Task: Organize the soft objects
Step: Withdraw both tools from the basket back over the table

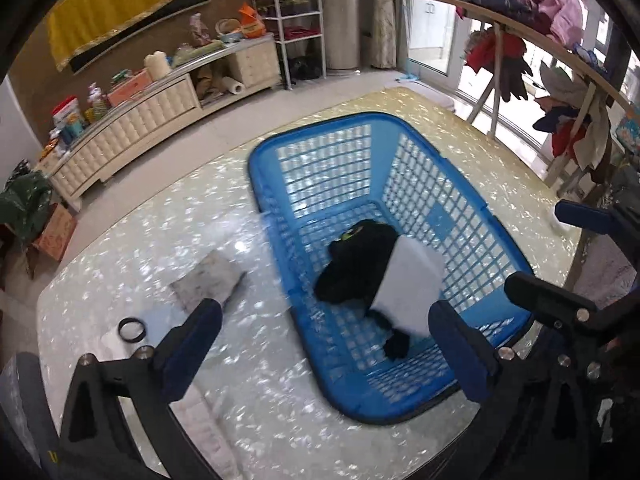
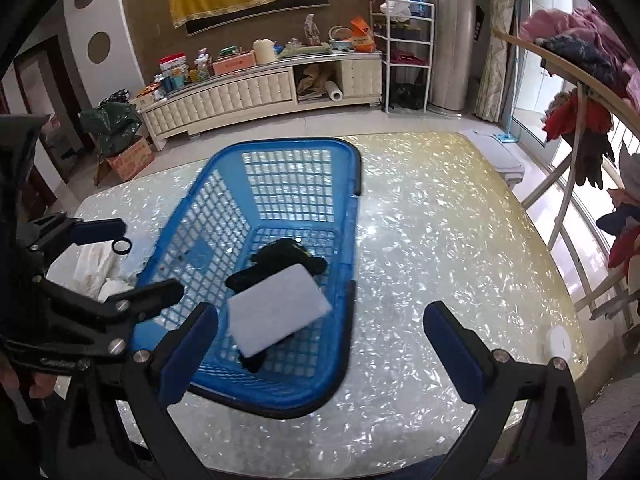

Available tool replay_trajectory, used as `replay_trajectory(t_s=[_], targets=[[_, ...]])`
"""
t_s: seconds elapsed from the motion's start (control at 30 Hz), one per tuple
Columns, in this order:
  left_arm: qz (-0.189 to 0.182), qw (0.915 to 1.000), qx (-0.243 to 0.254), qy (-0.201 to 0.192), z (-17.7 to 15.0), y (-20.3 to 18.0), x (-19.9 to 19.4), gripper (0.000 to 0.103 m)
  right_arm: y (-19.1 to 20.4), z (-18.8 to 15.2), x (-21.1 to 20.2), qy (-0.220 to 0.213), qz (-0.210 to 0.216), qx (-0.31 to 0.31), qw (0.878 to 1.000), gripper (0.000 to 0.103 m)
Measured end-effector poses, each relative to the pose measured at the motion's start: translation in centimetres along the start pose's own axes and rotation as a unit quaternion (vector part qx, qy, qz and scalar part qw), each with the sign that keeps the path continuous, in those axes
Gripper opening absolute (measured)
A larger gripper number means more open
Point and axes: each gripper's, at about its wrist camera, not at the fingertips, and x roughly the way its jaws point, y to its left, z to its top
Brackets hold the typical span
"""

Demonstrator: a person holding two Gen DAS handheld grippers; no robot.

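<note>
In the blue basket [image 2: 280, 392] lie a black cloth [image 2: 280, 256] and white pad [image 2: 276, 312], apparently sorted. Left on the surface [image 2: 440, 240]: a pale folded cloth [image 1: 210, 282]. Both hand-held grippers, left [image 1: 326, 350] and right [image 2: 320, 346], spread, empty.

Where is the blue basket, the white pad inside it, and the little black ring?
blue basket [image 2: 352, 216]: right wrist view, on its right wall.
white pad [image 2: 276, 308]: right wrist view, middle of its flat top.
black ring [image 1: 131, 330]: left wrist view, on its rim, lying on the table.
</note>
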Motion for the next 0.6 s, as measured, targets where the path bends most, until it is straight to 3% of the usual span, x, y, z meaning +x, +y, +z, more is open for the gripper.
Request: replay_trajectory(t_s=[0.33, 0.6], targets=[[0.019, 0.9991, -0.034, -0.018, -4.1, 4.7, -3.3, 0.103, 4.6, -0.1, -0.5, -0.001, 0.016, -0.046, 0.999, 0.103], [0.032, 0.9964, -0.075, -0.023, -8.3, 9.1, -4.9, 0.103, 10.7, -0.2, 0.1, 0.003, 0.032, -0.106, 0.994, 0.103]])
